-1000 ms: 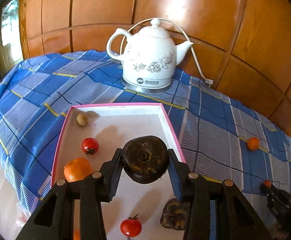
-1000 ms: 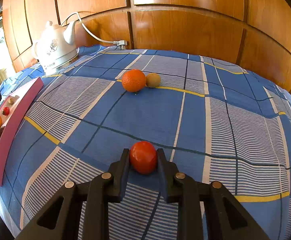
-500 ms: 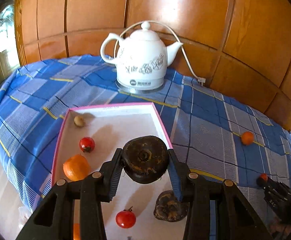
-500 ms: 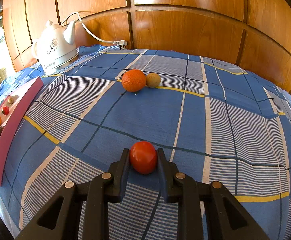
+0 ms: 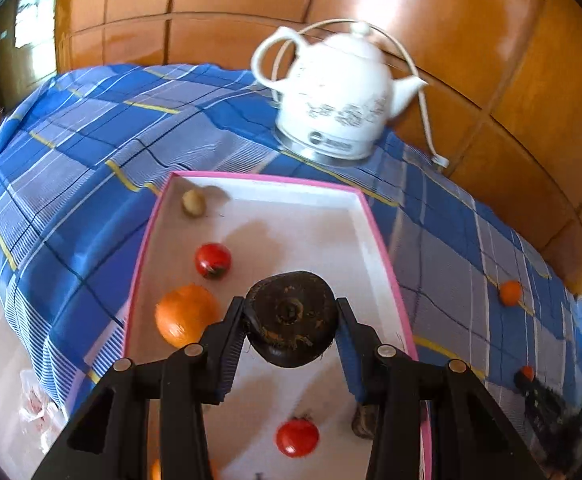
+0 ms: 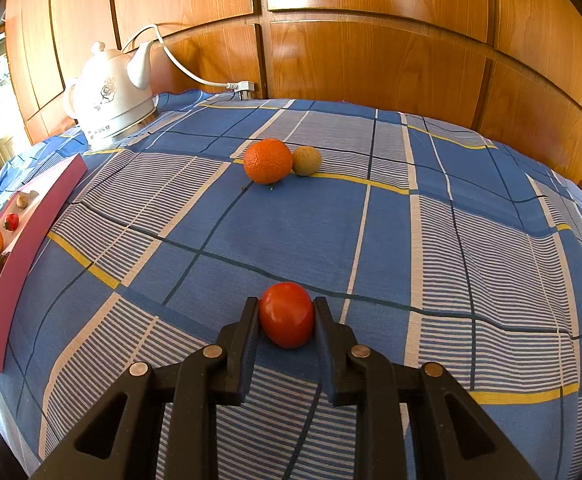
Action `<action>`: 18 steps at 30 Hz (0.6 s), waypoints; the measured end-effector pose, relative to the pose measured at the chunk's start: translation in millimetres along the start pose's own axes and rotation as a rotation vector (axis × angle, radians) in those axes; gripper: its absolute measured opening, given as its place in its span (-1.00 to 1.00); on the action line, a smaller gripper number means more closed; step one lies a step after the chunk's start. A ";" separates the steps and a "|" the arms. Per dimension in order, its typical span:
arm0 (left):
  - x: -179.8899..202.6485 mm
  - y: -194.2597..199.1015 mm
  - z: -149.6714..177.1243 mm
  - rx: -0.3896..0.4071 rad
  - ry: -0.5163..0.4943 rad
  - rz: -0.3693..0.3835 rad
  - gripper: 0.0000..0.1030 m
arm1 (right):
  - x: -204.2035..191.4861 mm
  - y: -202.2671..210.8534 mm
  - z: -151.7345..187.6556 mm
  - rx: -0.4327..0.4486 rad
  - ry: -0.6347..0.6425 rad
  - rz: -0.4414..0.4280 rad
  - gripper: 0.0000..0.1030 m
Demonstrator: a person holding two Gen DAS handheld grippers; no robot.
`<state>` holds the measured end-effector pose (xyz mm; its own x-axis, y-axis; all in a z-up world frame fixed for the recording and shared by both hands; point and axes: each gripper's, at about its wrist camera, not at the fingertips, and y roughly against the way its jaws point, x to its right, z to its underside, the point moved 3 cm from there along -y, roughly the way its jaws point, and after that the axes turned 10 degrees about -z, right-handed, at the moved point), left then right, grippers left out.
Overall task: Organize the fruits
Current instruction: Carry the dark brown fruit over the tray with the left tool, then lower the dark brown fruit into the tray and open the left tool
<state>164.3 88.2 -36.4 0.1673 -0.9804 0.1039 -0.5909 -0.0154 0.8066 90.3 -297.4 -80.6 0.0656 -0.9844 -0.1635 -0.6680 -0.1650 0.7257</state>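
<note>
Left fingers (image 5: 291,322) clenched on a dark, flattish fruit (image 5: 291,318), held over the pink-rimmed tray (image 5: 383,248). Compared with a second ago: same grip, same fruit, but the view swung left and tilted, with the kettle (image 5: 333,96) now off to the upper right and the tray running diagonally. Reads as a carry across the tray toward an open patch, not yet a set-down. Below, already in the tray: an orange (image 5: 185,316) just left of the fingers, a tomato (image 5: 213,260) beyond it, a small tan fruit (image 5: 193,203) in the far corner, another tomato (image 5: 297,437) near the bottom, a second dark fruit (image 5: 363,422) half hidden behind the right finger.

Right fingers (image 6: 287,316) closed on a tomato (image 6: 287,314), low over the blue plaid cloth (image 6: 471,208); whether touching the cloth or just lifted, cannot tell. No visible shift here over the last second: pose and grip unchanged, apparently waiting. Farther out on the desk, an orange (image 6: 268,160) and a tan fruit (image 6: 307,161) touching, well apart from the tray at far left (image 6: 31,236).

Likely next: release of the dark fruit, then the tomato's trip over.
</note>
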 end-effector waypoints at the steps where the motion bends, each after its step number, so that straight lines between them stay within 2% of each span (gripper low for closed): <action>1: -3.4 -2.8 -3.1 -0.015 0.025 0.009 -0.15 | 0.4 0.2 -0.1 0.000 0.000 0.000 -0.49; 3: -7.0 -6.0 -8.3 -0.026 0.053 0.015 -0.15 | 0.5 0.1 -0.2 0.000 0.000 0.000 -0.49; 10: -1.9 -25.7 -27.9 -0.040 0.042 0.007 -0.15 | -0.1 0.0 0.1 0.000 0.000 0.001 -0.49; 18: 6.3 -48.6 -42.6 -0.037 -0.009 -0.050 -0.15 | -0.1 0.0 0.0 0.000 0.000 0.001 -0.49</action>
<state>227.8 91.1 -50.1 0.1890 -0.9803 0.0577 -0.5523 -0.0575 0.8317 90.3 -297.3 -80.6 0.0651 -0.9846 -0.1625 -0.6680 -0.1640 0.7259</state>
